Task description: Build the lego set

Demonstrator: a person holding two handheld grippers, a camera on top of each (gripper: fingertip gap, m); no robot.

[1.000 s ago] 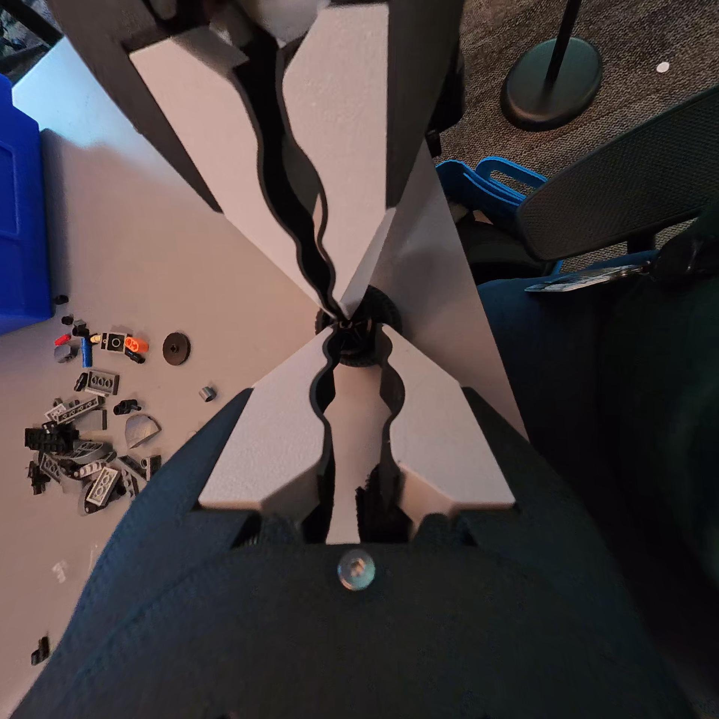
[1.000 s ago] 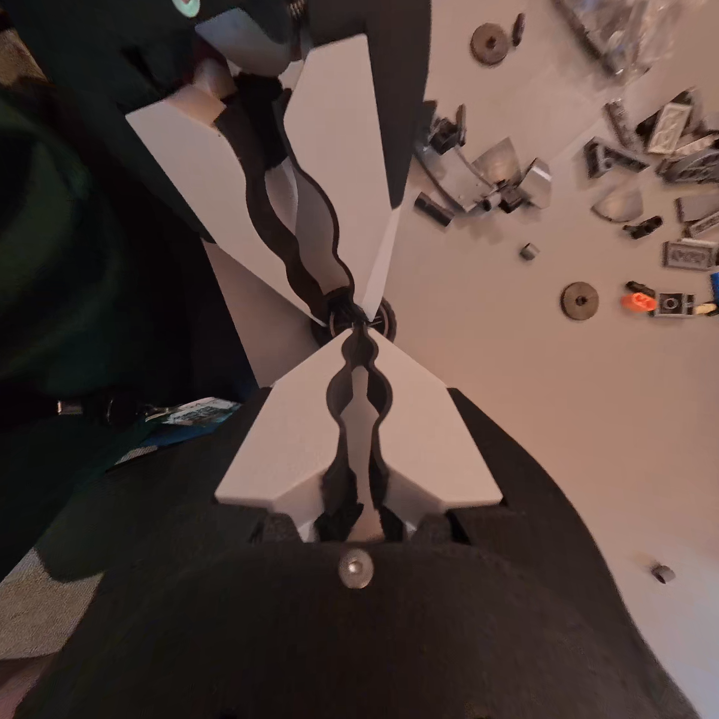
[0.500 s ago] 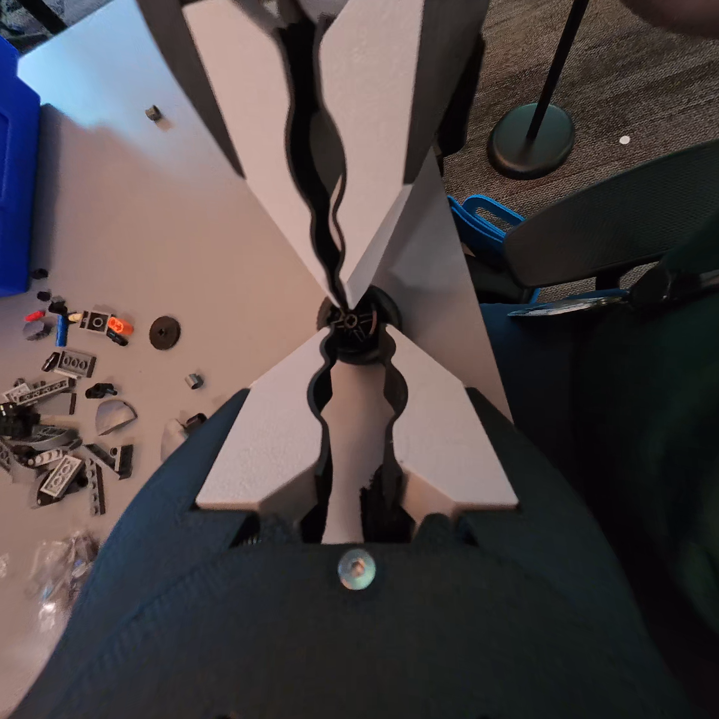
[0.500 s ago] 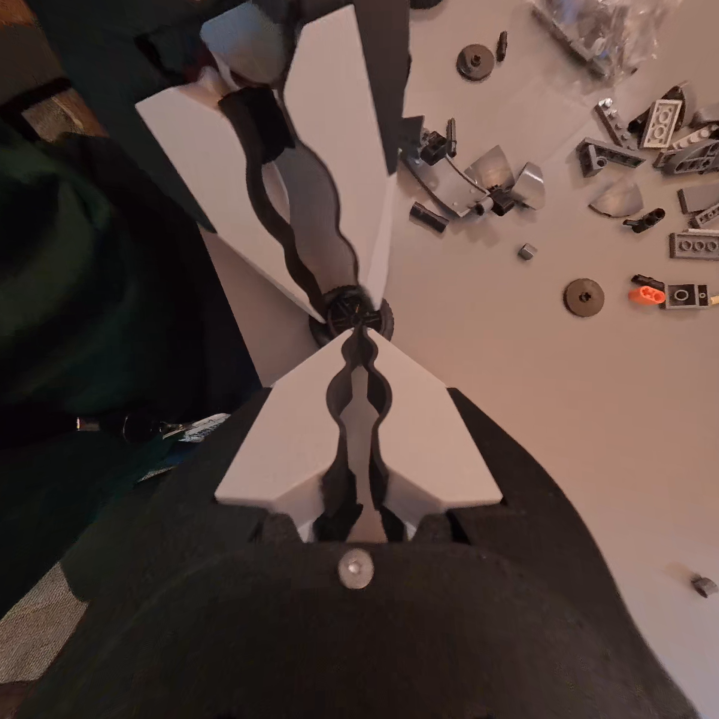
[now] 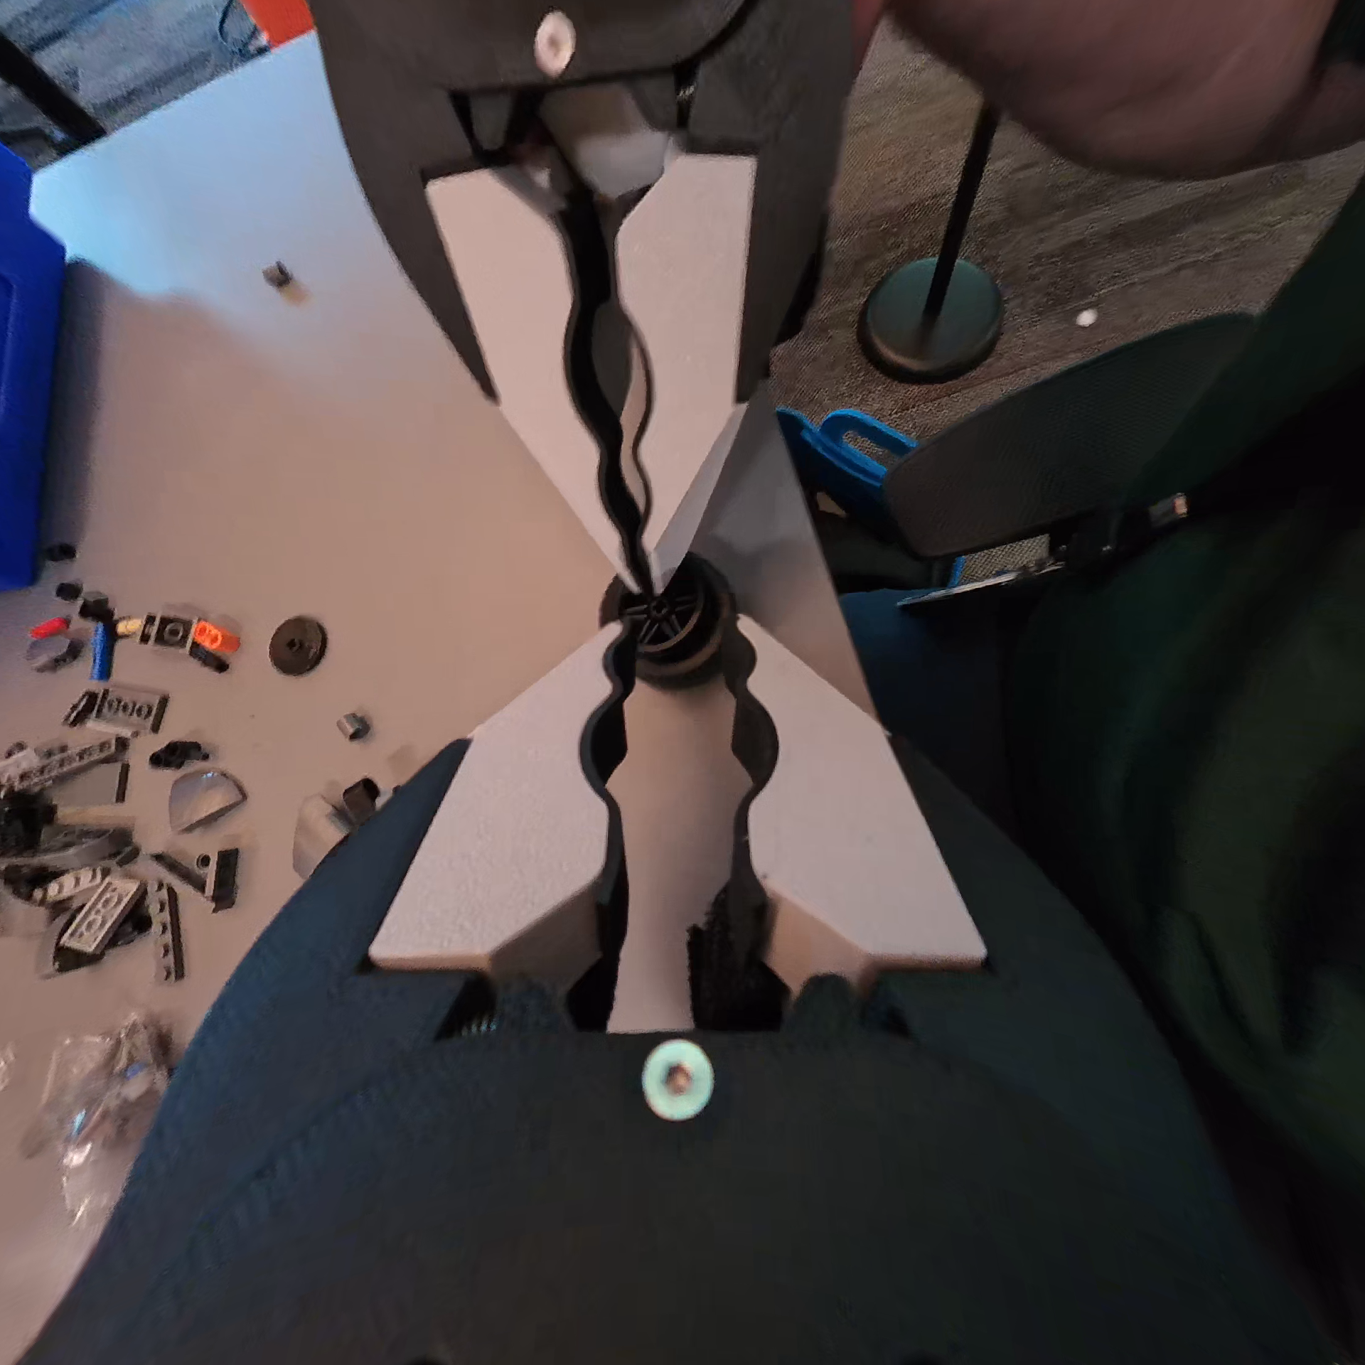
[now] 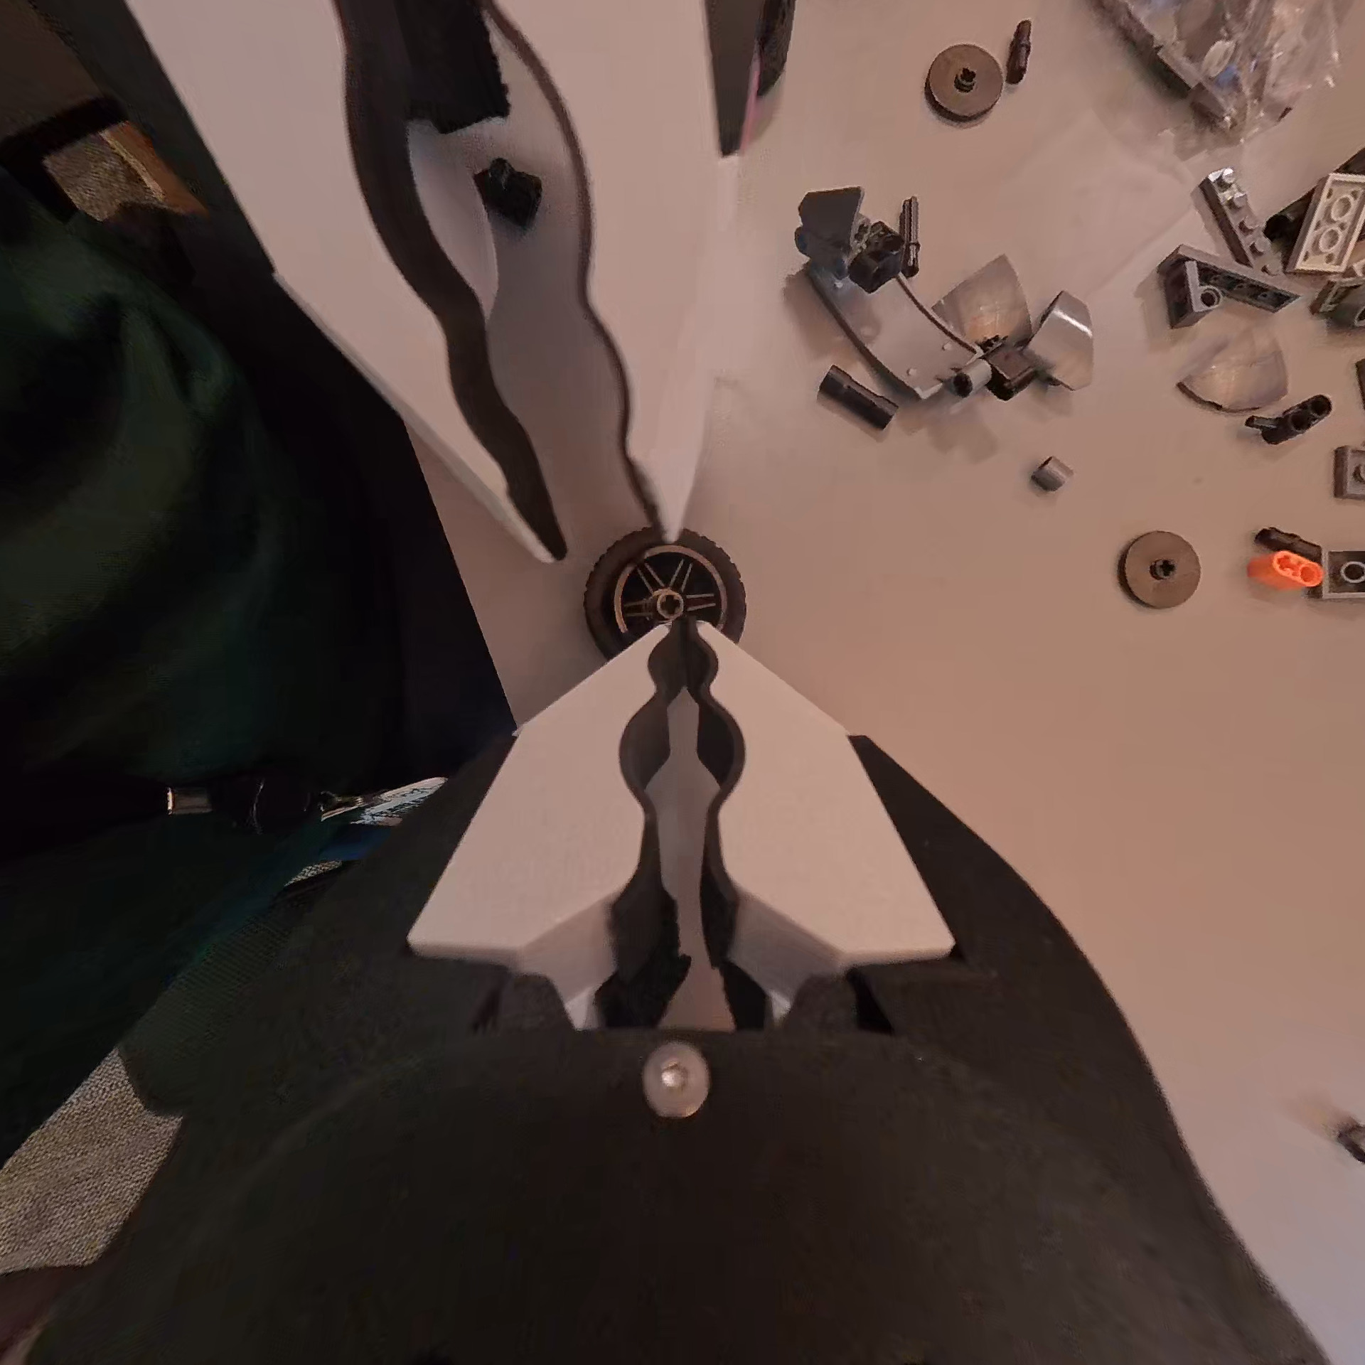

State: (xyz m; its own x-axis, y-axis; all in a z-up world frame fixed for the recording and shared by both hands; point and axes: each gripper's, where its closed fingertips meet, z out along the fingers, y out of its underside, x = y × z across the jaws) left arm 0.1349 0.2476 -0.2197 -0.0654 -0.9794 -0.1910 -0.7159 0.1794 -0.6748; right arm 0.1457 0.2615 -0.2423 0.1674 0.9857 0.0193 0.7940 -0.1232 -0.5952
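A small black wheel [image 5: 665, 617] with a spoked hub and rubber tyre sits between the fingertips of my left gripper [image 5: 672, 641], which is shut on it above the near edge of the white table [image 5: 295, 443]. My right gripper [image 6: 679, 628] is shut, and its tips touch the hub of the wheel [image 6: 668, 591]. I cannot see whether they pinch a small piece. In the left wrist view the right gripper [image 5: 641, 583] comes down from the top. In the right wrist view the left gripper [image 6: 609, 543] comes from the upper left.
Several loose grey and black pieces [image 5: 96, 835] lie on the table, also in the right wrist view [image 6: 945, 325], with a black disc [image 6: 1158, 569], an orange piece [image 6: 1285, 570] and a clear bag [image 5: 103, 1071]. A blue bin [image 5: 22, 414] stands far left. A chair [image 5: 1049, 443] is off the table.
Both grippers stay tip to tip at the wheel. The right gripper has tilted, so its body and the hand on it now show in the left view. The wheel's spoked face now shows fully in the right view.
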